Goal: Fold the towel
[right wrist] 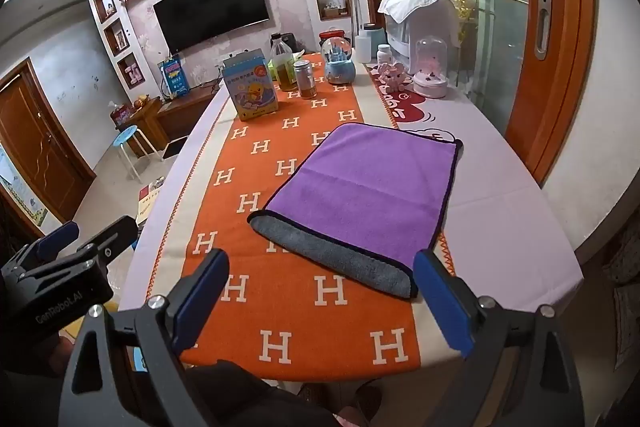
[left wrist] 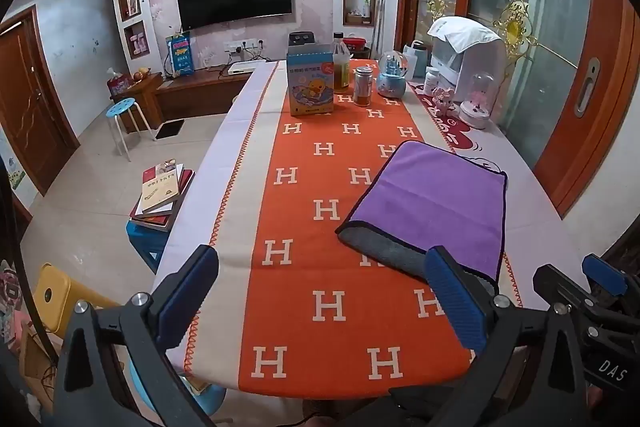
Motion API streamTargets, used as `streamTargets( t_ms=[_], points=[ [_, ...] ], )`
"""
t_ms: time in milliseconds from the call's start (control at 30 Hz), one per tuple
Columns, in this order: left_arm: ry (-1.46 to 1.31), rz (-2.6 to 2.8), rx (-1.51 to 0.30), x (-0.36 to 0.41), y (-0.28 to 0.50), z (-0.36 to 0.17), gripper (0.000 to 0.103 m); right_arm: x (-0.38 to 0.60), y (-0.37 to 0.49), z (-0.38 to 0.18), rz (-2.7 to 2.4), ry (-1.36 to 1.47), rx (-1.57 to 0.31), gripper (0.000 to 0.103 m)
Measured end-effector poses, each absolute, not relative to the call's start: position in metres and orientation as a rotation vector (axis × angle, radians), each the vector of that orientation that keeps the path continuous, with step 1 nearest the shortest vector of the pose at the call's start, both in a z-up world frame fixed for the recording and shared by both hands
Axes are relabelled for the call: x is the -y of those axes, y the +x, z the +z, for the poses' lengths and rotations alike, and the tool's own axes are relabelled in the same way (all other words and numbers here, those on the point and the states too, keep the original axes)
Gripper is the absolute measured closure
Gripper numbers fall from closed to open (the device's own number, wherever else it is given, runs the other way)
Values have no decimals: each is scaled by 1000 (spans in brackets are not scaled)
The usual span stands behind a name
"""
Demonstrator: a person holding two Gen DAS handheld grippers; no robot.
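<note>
The purple microfibre towel with a grey underside and dark edging point(right wrist: 362, 183) lies folded on the counter point(right wrist: 516, 219), partly on the orange runner printed with white "H" letters point(right wrist: 280, 291) and partly on the pale cloth beside it; the grey layer sticks out at the near edge. The left wrist view alone shows a stack of books on a blue stool point(left wrist: 162, 193) beside the counter, and the towel sits at its right. In the right wrist view the towel is near the centre. The left tool point(left wrist: 322, 301) is wide open and holds nothing. The right tool point(right wrist: 320, 301) is also wide open and empty, above the near edge of the counter. "GenRobot.AI" is written on the left tool's body in the right view, and "DAS" on the right tool's body in the left view.
</note>
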State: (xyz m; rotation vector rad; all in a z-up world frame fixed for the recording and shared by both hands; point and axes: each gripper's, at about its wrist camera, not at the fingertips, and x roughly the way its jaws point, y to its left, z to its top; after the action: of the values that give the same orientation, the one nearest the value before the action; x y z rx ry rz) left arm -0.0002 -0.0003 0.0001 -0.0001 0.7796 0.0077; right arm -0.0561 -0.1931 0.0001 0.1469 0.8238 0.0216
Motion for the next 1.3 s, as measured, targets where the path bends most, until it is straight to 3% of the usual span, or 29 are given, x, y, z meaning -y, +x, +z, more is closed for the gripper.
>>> streamTargets(
  t_ms=[1300],
  points=[
    [23, 17, -814, -10, 4, -5, 1, 186, -53, -2, 4, 148, -843, 9]
  ],
)
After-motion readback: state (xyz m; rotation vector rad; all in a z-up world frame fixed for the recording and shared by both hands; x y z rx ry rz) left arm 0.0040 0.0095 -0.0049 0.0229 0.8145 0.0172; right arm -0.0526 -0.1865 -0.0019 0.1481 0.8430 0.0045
